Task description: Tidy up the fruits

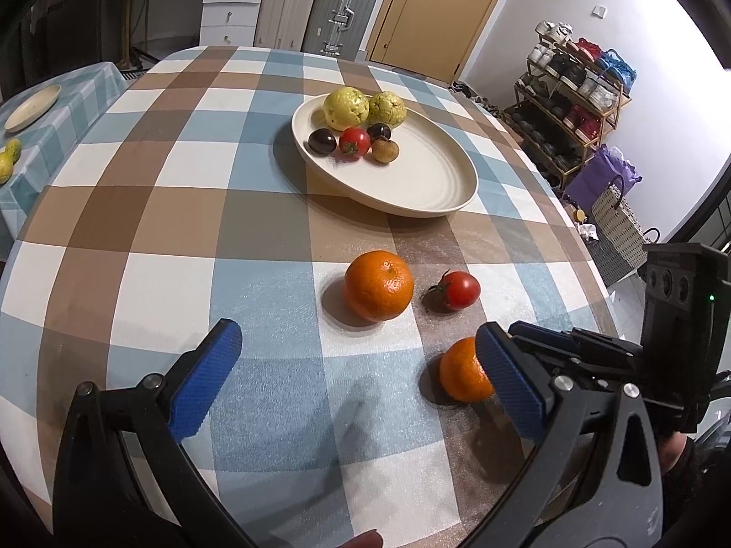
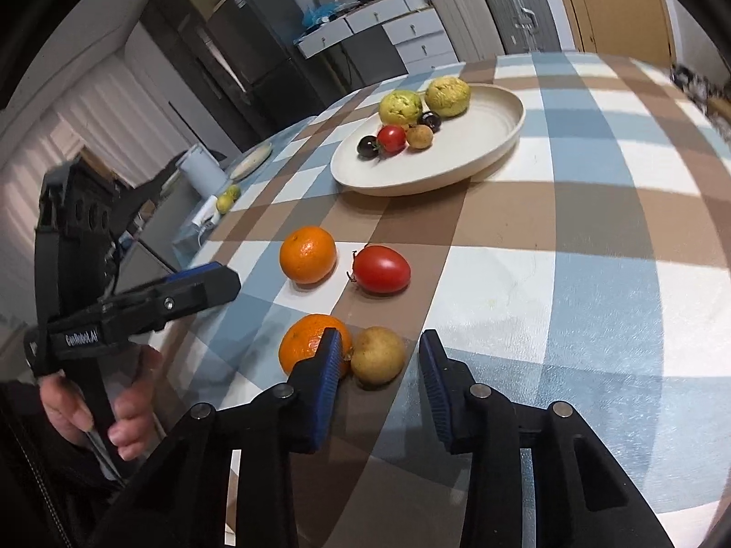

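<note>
Your right tongs (image 2: 379,392) stand spread around the near longan (image 2: 378,355), not yet pinching. Left tongs (image 1: 361,383) spread, empty. Next: close, then carry to the far plate (image 2: 484,155).

One line of lettering could be read: "GenRobot.AI", printed in white along the black side of the left gripper (image 2: 201,290), seen from the right wrist view where the person's hand held its handle. A small logo sat on the dark body of that same gripper at the lower right of the left wrist view, but it was too faint to make out. Nothing else carried readable writing.
</note>
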A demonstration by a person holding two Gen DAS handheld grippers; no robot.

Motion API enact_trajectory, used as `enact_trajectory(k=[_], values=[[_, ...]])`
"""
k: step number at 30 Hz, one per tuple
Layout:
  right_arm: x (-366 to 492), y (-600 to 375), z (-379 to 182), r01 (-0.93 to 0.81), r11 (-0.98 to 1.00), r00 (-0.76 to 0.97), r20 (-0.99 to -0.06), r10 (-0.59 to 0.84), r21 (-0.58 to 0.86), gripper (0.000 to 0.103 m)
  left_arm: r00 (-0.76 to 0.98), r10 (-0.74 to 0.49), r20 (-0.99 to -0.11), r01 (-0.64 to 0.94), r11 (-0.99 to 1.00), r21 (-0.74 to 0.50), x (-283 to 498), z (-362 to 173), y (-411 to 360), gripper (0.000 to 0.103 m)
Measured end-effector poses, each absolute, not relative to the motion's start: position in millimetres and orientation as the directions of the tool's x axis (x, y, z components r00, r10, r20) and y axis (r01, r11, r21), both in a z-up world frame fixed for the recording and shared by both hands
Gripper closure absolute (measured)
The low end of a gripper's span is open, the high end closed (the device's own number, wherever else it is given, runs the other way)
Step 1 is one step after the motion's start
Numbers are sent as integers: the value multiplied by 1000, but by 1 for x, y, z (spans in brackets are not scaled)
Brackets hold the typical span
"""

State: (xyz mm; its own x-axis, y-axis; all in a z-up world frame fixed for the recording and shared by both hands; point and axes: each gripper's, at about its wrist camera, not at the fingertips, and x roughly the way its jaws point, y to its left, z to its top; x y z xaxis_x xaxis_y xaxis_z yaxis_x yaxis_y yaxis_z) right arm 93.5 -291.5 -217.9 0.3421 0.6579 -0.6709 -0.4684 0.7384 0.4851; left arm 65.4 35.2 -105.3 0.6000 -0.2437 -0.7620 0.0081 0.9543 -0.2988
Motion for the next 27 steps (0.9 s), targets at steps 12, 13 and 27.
enact_trajectory(k=[12, 13, 27], values=[[98, -303, -230, -405, 673, 285, -614, 736, 618, 78, 592, -243, -768, 6, 955, -298, 69, -107, 33, 1], [98, -304, -230, -401, 668, 283, -609, 741, 627, 78, 592, -243, -768, 7, 955, -297, 69, -107, 33, 1], [94, -314, -227, -402, 660, 325, -576, 750, 634, 80, 596, -217, -773, 27, 968, -251, 74, -98, 20, 1]])
